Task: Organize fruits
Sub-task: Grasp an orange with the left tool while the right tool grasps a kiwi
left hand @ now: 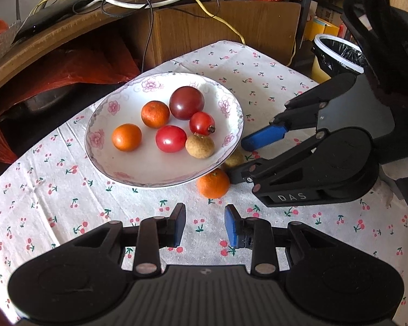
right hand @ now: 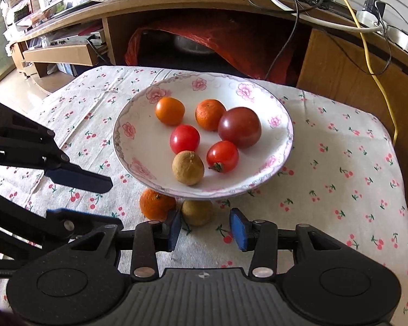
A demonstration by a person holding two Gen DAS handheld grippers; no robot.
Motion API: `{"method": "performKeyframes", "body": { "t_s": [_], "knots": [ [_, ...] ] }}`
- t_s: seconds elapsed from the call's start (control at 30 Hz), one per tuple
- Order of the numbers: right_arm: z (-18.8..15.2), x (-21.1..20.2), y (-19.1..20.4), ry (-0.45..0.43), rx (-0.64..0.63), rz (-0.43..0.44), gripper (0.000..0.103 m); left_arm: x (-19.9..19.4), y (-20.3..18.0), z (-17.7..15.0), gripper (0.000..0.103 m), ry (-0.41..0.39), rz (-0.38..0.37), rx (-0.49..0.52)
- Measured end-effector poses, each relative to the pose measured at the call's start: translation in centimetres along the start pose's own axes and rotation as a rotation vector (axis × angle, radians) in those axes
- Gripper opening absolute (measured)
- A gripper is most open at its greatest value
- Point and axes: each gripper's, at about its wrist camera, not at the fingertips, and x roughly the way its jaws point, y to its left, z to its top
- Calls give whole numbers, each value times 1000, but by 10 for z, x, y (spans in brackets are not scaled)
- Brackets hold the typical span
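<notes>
Two fruits left on bench (right hand: 326,190): I close empty, half-open right tool (right hand: 205,226) around longan (right hand: 197,213); left tool (left hand: 205,224) empty, agape, avoiding bowl (right hand: 283,149) rim.

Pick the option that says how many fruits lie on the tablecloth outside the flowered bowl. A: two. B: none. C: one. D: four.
A: a small orange mandarin and a tan-brown round fruit sit on the cherry-print tablecloth at the near rim of the white flowered bowl; the other six fruits lie inside it.
</notes>
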Motion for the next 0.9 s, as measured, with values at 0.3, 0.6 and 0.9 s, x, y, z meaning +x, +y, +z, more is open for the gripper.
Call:
{"method": "performKeyframes", "body": {
  "t_s": [0.3, 0.6, 0.9],
  "knots": [
    [0, -2, 2, 8, 4, -8, 21, 11, -1, 3, 39, -14, 5, -17],
    [-12, -13, -13, 10, 42, -41, 21, 32, -12, 11, 42, -49, 30, -31],
    [-13, -14, -14, 15, 44, -64, 21, 32, -14, 11, 39, -59, 31, -35]
  ]
}}
